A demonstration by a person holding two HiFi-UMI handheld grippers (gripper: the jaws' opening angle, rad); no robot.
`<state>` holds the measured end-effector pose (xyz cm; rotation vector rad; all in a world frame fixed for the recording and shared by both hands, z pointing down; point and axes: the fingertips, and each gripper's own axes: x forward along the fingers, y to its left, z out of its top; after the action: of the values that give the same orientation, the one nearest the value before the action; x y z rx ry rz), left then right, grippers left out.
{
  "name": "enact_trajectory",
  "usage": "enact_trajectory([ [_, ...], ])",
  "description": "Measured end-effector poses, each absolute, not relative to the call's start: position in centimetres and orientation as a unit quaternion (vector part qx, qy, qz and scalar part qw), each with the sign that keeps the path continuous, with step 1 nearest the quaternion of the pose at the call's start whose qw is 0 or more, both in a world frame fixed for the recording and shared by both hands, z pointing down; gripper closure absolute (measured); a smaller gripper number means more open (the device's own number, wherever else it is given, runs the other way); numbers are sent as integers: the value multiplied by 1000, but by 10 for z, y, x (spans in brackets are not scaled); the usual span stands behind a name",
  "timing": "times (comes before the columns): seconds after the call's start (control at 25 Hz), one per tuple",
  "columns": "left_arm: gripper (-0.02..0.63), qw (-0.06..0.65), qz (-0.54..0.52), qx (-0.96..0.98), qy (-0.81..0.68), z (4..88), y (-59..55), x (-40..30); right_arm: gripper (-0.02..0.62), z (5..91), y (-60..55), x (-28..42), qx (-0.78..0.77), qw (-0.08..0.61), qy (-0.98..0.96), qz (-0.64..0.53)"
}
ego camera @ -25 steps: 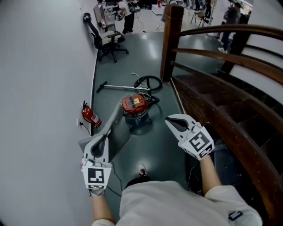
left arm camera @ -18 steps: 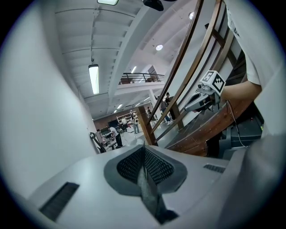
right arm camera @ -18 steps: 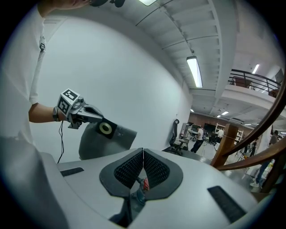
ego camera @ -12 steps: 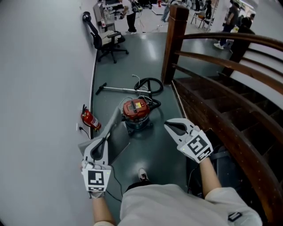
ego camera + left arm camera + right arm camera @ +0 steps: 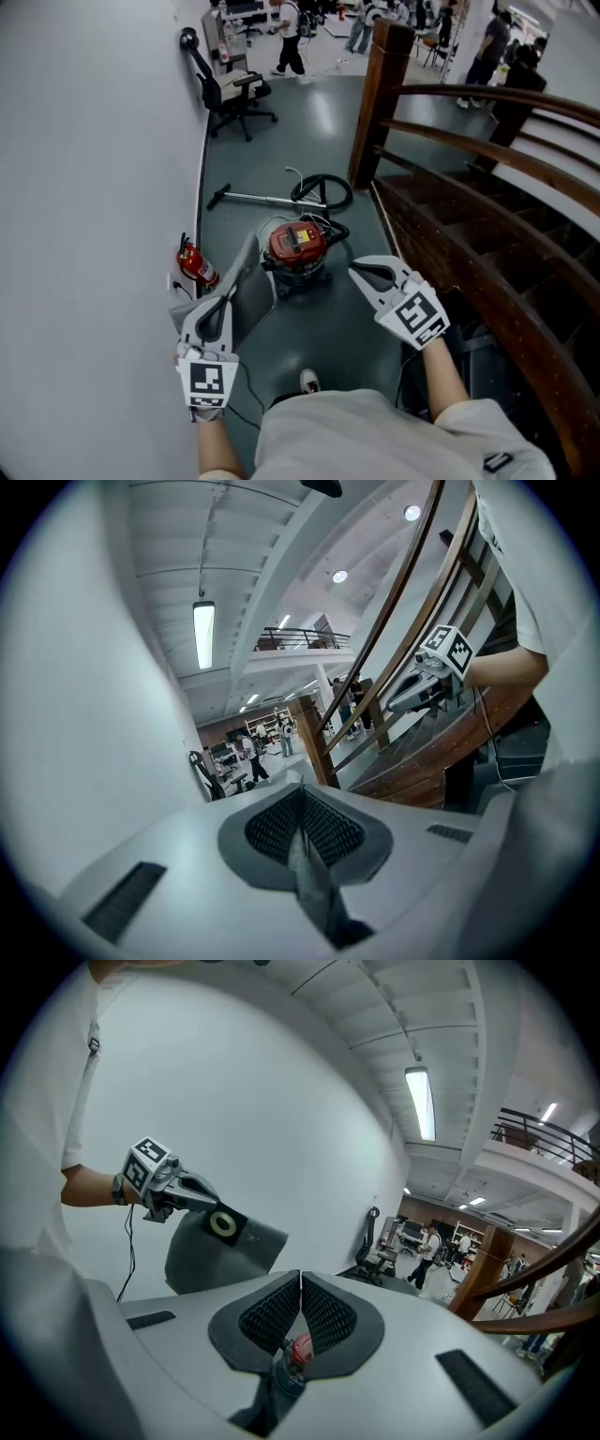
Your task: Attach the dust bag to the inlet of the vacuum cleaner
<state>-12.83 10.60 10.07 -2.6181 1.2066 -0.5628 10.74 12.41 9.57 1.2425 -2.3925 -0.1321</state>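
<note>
Down on the floor (image 5: 330, 323), ahead of both grippers: vacuum cleaner (image 5: 300, 259), upright, red lid (image 5: 296, 238) on top. Nearer and to the left, held up off the floor by the left gripper (image 5: 223, 305): dust bag (image 5: 251, 279), grey and flat. Clamped hard there, jaws closed on a thin edge of the bag, grey sheet pinched between the pads in the left gripper view. From the right gripper view, shows its collar (image 5: 223, 1224) with the round hole, just under the left jaws and turned toward the right side.

Over on the right, right gripper (image 5: 359, 271): jaws pressed together, nothing held, only a glimpse of red low in the gap behind them. Hovers near the vacuum's near right side, about level with the left one.

Now the relation that counts. Ahead and slightly right of the left jaws, the machine; far corner of the bag almost reaching the drum in the head view, though the height between them can't be told. Long axis of the bag running near-left to far-right, pointing at the vacuum. Left nearer the bag, right nearer the machine. No making out the inlet from here, lid seemingly on. Probably calls for the free right jaws to open up the machine or steady the collar, then a short carry forward and right to bring the hole onto the inlet.
</note>
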Motion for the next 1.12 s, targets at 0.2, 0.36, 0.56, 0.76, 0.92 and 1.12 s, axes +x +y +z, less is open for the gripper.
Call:
enact_trajectory([
  [0.2, 594, 99, -193, -888, 404, 101, 89, -134, 566, 95, 111, 99, 449, 208, -868, -47],
  [0.36, 594, 101, -189, -886, 411, 97, 76, -139, 566, 94, 97, 100, 452, 213, -865, -51],
  [0.56, 593, 97, -193, -884, 414, 100, 59, -142, 566, 95, 82, 96, 444, 206, -870, -53],
  [0.76, 593, 83, -201, -880, 422, 114, 37, -143, 566, 109, 57, 102, 445, 213, -869, -44],
  [0.92, 593, 79, -205, -875, 432, 124, 14, -143, 566, 114, 27, 107, 447, 211, -868, -44],
  [1.12, 593, 69, -205, -869, 445, 132, -19, -141, 566, 125, -16, 112, 437, 211, -873, -43],
])
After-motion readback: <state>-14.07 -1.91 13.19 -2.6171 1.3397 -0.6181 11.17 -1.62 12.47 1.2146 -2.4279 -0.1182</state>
